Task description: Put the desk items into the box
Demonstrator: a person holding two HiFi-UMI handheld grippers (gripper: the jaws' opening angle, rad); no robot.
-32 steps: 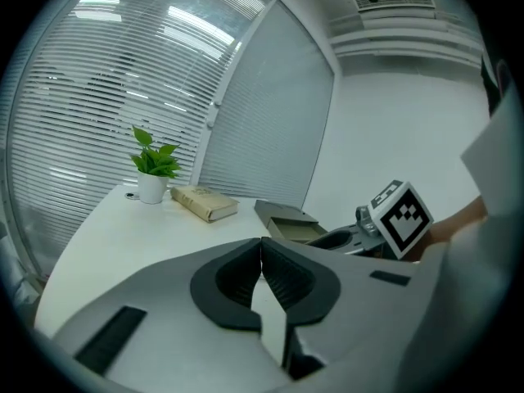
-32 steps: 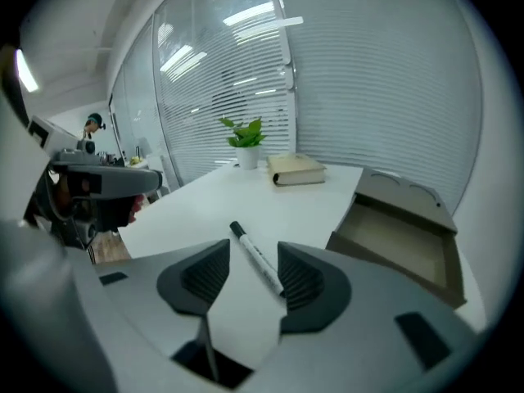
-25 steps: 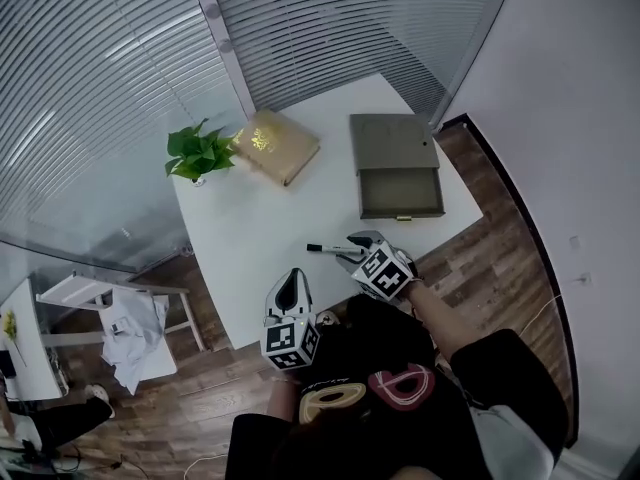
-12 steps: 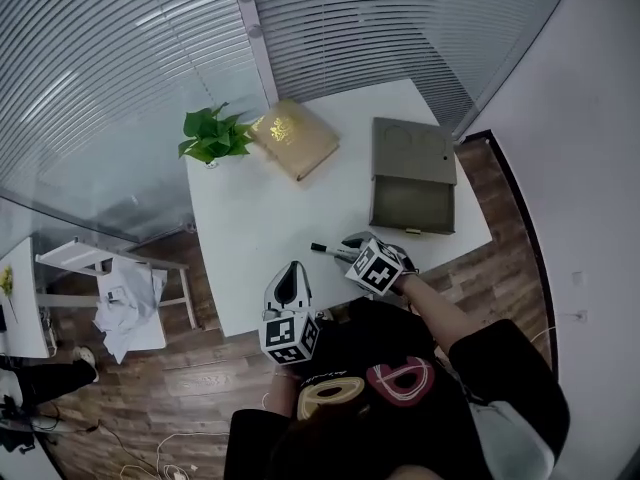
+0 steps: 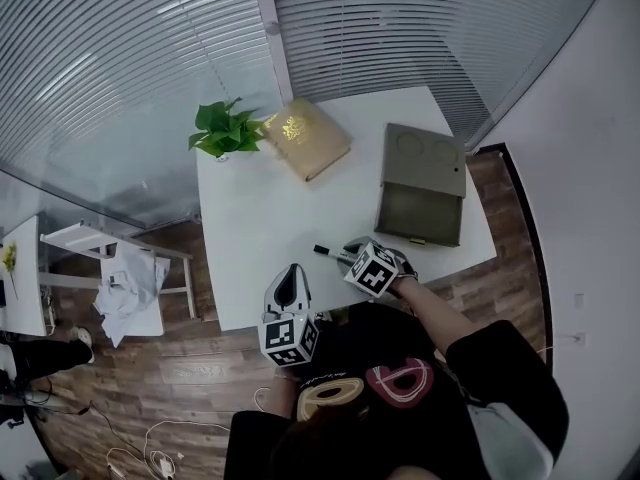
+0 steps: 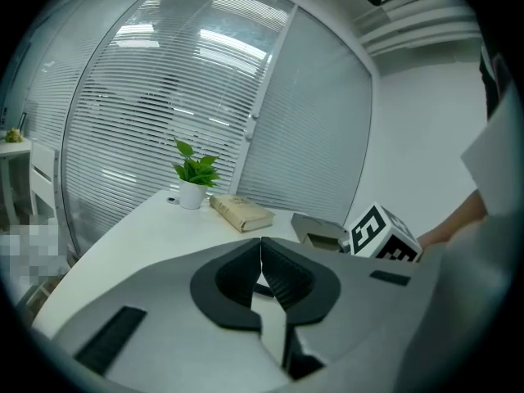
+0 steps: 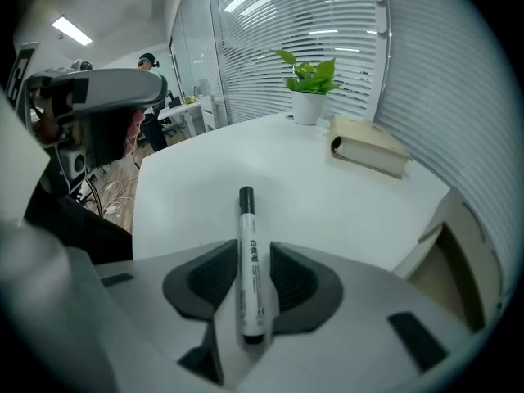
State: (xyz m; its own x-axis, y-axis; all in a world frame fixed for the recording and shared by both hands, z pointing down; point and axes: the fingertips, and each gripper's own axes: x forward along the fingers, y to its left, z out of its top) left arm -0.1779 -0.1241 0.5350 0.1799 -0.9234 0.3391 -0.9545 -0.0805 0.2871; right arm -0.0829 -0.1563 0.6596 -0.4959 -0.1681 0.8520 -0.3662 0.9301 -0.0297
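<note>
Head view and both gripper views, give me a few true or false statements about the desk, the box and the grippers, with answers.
1. The white marker with a black cap lies between the jaws of the right gripper. True; those jaws have just been closing around it.
2. The jaws of the left gripper stand wide apart. False: they are together, with nothing between them.
3. The green potted plant stands next to the tan hardcover book. True.
4. The olive-grey box already holds the marker. False: the marker lies on the white desk, outside the open box.
</note>
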